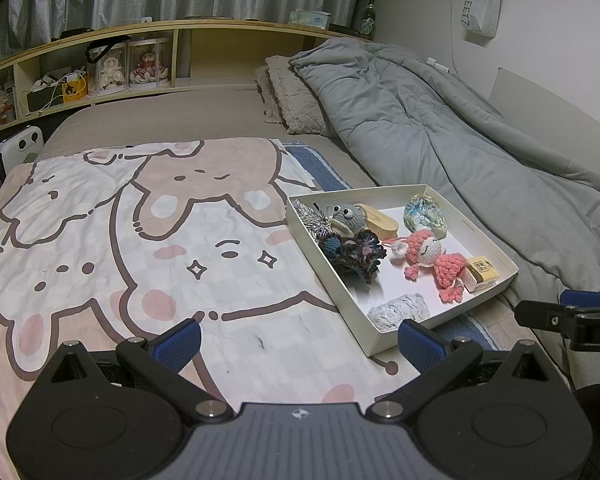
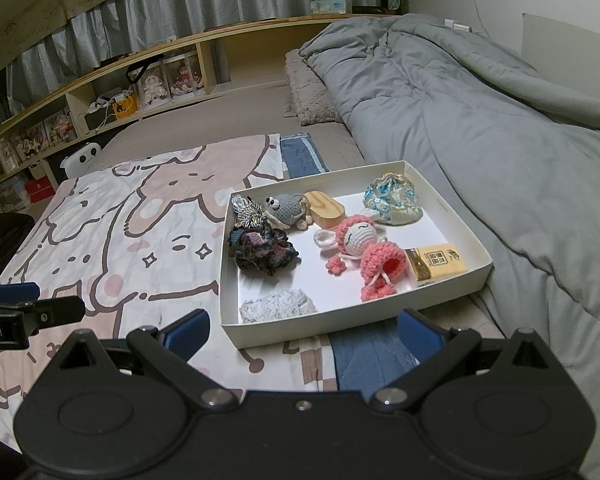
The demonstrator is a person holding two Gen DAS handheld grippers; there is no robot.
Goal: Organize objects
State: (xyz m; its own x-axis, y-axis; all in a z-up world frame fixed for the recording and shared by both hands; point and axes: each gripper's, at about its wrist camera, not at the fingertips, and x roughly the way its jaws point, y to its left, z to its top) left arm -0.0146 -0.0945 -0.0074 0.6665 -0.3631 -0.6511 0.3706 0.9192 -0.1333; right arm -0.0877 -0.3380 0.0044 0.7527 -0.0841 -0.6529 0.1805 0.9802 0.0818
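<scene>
The left gripper (image 1: 300,342) is hovering over the bunny blanket (image 1: 140,240) with its 2 fingers spread wide and nothing between them. The right gripper (image 2: 304,332) is doing the same, fingers wide and empty, just in front of the white box (image 2: 456,200).

The box is lying past the right gripper's fingertips, and off to the right of the left gripper's right finger. Inside it, the pink yarn doll (image 2: 364,248) is lying in the middle. The dark yarn clump (image 2: 260,250) is sitting closer to the left finger's side. The white knit strip (image 2: 278,304) is lying nearest the fingertips. The yellow card pack (image 2: 440,262) is sitting toward the right finger's side. The grey yarn critter (image 2: 286,208), wooden block (image 2: 324,210) and shiny blue pouch (image 2: 392,200) are sitting farthest away.

The yarn toys are probably light and squishy, so pinching the doll around its round head looks safest. The wooden block is looking hard and smooth, maybe slippery, so its long flat sides look best to squeeze
</scene>
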